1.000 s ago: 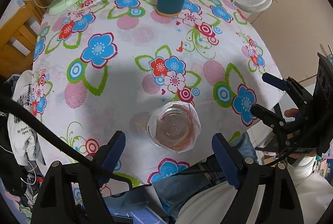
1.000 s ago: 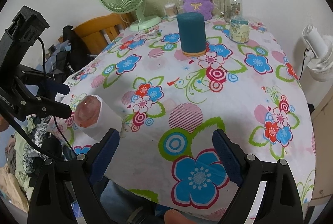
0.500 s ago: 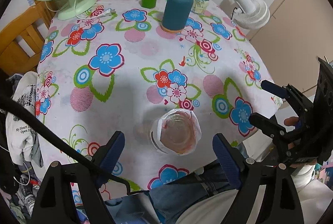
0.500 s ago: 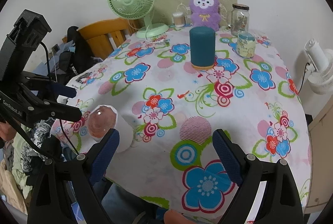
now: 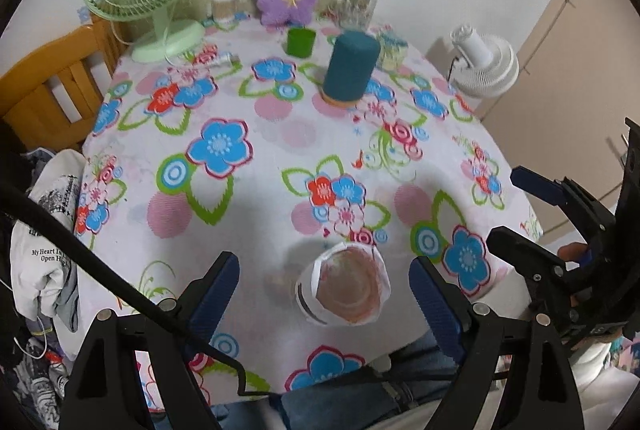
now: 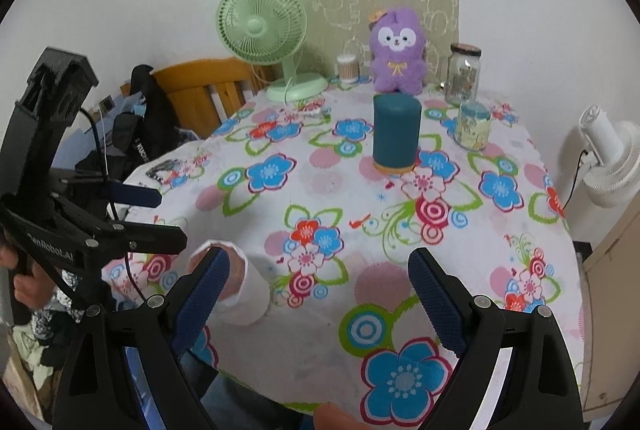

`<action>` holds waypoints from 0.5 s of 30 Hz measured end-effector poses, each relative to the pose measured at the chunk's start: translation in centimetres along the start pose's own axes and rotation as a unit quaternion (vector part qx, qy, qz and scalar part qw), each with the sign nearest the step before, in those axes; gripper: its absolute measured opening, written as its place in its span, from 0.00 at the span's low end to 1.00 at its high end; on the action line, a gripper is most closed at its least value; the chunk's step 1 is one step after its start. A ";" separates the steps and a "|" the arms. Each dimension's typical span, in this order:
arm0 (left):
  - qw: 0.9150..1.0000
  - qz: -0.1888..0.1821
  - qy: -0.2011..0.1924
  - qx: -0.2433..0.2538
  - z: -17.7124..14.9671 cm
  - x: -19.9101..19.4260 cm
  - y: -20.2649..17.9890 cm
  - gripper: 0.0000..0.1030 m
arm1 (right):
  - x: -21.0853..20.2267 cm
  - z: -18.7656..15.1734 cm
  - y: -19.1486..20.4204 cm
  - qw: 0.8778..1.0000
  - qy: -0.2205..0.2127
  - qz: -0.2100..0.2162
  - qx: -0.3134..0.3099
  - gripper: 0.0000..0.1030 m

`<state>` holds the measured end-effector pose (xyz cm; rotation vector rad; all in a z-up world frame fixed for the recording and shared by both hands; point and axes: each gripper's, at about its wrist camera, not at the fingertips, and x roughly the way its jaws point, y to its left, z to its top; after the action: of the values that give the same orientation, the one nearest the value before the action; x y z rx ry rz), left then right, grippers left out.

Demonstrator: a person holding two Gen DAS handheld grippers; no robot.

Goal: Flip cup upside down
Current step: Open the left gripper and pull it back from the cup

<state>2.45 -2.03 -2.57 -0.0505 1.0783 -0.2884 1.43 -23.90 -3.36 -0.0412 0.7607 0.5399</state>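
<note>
Cup (image 5: 344,286) standing mouth-up near table (image 5: 280,134) edge, sitting between wide-spread fingers of left gripper (image 5: 324,282), untouched. Right gripper (image 6: 316,282) also gaping wide, hovering beside cup, holding nothing.

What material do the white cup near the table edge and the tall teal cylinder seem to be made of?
The white cup looks like thin paper: matte, with an uneven, slightly crumpled rim and reddish stains inside. Thin plastic cannot be ruled out. The teal cylinder appears wrapped in fabric or felt: its surface is dull with no glare, and an orange band rings its base. The material under that cover cannot be told.
</note>
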 end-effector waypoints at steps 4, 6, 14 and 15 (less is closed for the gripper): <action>0.999 0.010 -0.044 -0.010 -0.2 -1.1 0.2 0.87 | -0.6 0.8 0.4 1.000 -0.018 -0.010 -0.003 0.90; 0.997 0.016 -0.069 -0.017 -0.3 -1.7 0.3 0.88 | -0.9 1.2 0.7 0.999 -0.028 -0.017 -0.006 0.90; 0.988 0.027 -0.144 -0.038 -0.7 -3.8 0.3 0.91 | -2.1 2.4 2.3 0.997 -0.059 -0.034 -0.025 0.90; 0.987 0.030 -0.150 -0.039 -0.8 -4.0 0.3 0.91 | -2.3 2.5 2.5 0.997 -0.063 -0.036 -0.027 0.90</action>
<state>0.04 -0.61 0.41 -0.1278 0.7895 -0.1769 0.47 -22.23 0.34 -0.0831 0.6189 0.4887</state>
